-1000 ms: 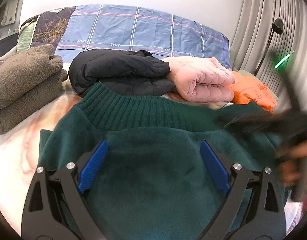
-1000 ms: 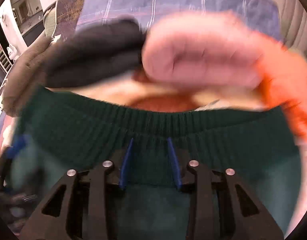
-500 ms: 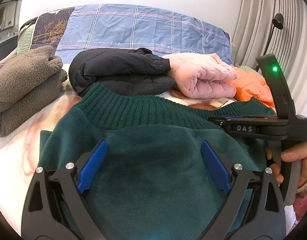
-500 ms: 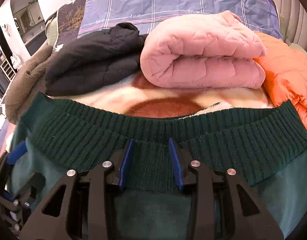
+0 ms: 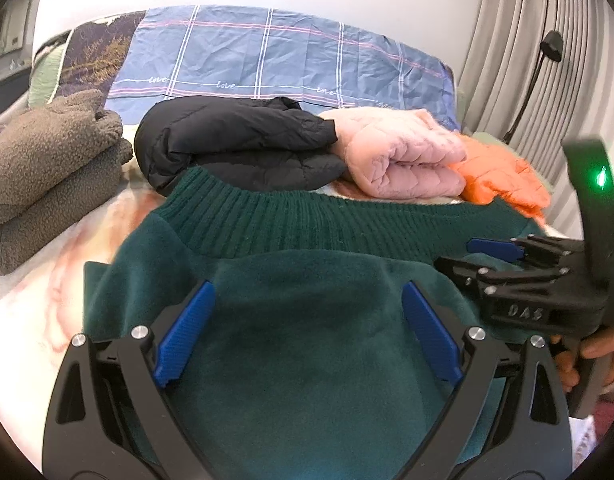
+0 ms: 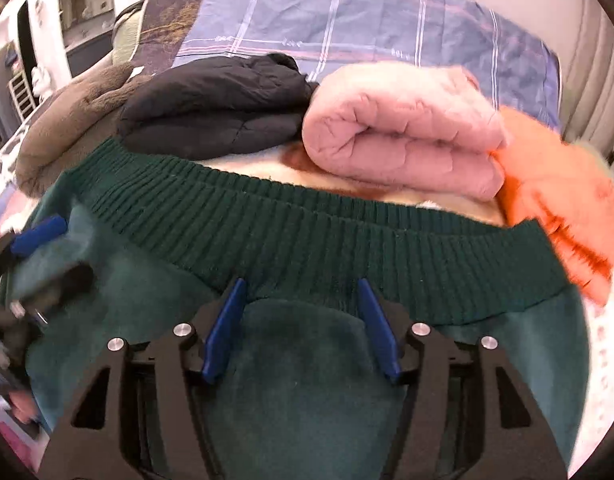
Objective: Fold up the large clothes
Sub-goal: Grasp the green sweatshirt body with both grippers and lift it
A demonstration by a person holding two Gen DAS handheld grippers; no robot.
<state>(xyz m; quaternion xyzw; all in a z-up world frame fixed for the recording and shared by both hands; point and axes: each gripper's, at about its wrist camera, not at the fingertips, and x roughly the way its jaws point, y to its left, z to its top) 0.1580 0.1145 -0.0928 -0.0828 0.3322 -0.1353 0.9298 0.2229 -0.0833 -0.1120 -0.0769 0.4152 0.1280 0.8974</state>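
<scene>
A dark green sweater (image 5: pixel 307 360) lies folded on the bed, its ribbed band (image 5: pixel 307 224) along the far edge. My left gripper (image 5: pixel 307 296) hovers low over the sweater's middle, open wide with nothing pinched. My right gripper (image 6: pixel 301 286) sits at the ribbed band (image 6: pixel 307 236), its jaws opening. A hump of green cloth lies between the blue pads (image 6: pixel 223 332), which no longer press on it. In the left wrist view the right gripper (image 5: pixel 507 256) shows at the right edge, held by a hand (image 5: pixel 599 348). The left gripper's blue fingertip (image 6: pixel 39 234) appears blurred at the left of the right wrist view.
Folded garments line the bed behind the sweater: brown fleece (image 5: pixel 47 160), black puffer jacket (image 5: pixel 235 140), pink quilted jacket (image 5: pixel 399 160), orange jacket (image 5: pixel 503 180). A blue plaid pillow (image 5: pixel 287 64) leans on the wall. Grey curtain (image 5: pixel 527 40) hangs at right.
The right gripper's jaws have spread apart from their pinch on the ribbed band, and it has shifted and rolled a little. The left gripper has stayed put.
</scene>
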